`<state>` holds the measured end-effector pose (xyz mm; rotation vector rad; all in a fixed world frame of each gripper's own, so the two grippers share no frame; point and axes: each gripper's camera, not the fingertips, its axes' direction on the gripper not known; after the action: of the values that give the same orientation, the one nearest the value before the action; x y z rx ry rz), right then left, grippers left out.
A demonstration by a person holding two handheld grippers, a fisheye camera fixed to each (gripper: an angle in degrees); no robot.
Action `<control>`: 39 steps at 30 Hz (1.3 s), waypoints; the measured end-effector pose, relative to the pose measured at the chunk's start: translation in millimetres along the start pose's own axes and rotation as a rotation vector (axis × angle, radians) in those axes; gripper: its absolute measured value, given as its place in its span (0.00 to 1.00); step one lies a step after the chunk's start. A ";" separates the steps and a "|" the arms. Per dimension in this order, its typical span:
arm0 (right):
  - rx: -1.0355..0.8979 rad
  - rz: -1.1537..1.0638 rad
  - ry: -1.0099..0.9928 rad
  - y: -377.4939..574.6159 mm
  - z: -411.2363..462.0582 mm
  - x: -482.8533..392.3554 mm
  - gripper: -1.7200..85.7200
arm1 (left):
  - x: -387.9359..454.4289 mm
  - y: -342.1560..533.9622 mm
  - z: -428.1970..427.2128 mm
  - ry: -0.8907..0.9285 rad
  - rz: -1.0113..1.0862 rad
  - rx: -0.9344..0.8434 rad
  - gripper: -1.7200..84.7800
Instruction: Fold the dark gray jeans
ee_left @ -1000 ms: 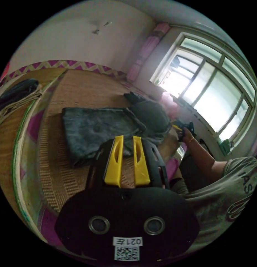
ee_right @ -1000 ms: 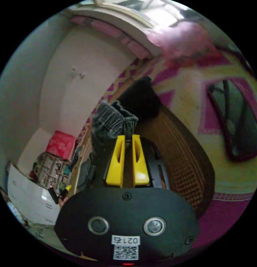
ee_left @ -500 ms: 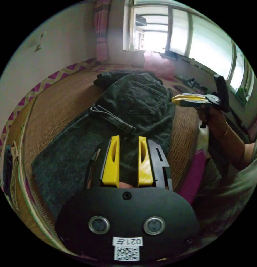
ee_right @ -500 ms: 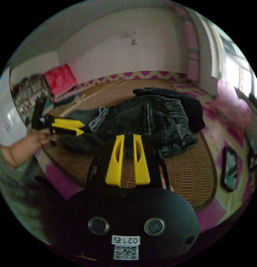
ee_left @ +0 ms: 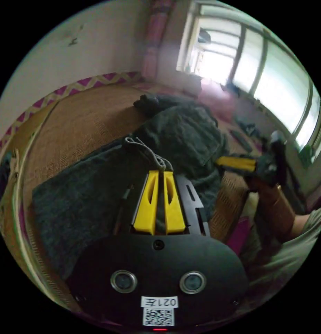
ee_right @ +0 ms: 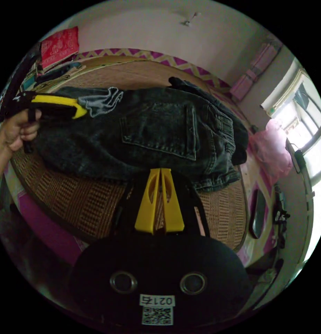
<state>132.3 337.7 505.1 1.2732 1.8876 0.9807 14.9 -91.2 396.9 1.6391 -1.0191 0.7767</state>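
- Left claw [ee_left: 159, 174]: jaws nearly together, pinching a light frayed hem [ee_right: 101, 99] of the dark gray jeans [ee_right: 150, 135], at the leg end.
- Jeans lie across a woven mat [ee_right: 80, 198], seat pocket up, waistband toward the window [ee_left: 271, 83]. Denim looks thick, fairly heavy and limp: will sag, not slide. Best holds judged: hem corners, waistband.
- Black garment [ee_right: 188, 87] touches the waistband's far side; could snag.
- Right claw [ee_right: 159, 172]: jaws nearly closed, nothing between, over the near edge.
- Bare mat on the near side and beyond the legs; mat edge close.
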 end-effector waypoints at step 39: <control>0.052 -0.534 -0.016 -202.9 -13.0 41.7 0.14 | -246.5 -5.8 -319.9 -0.273 0.017 -0.032 0.12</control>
<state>15.7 323.7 334.0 0.7305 2.0925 0.6368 -90.5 277.8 270.9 1.7420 -1.2313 0.5532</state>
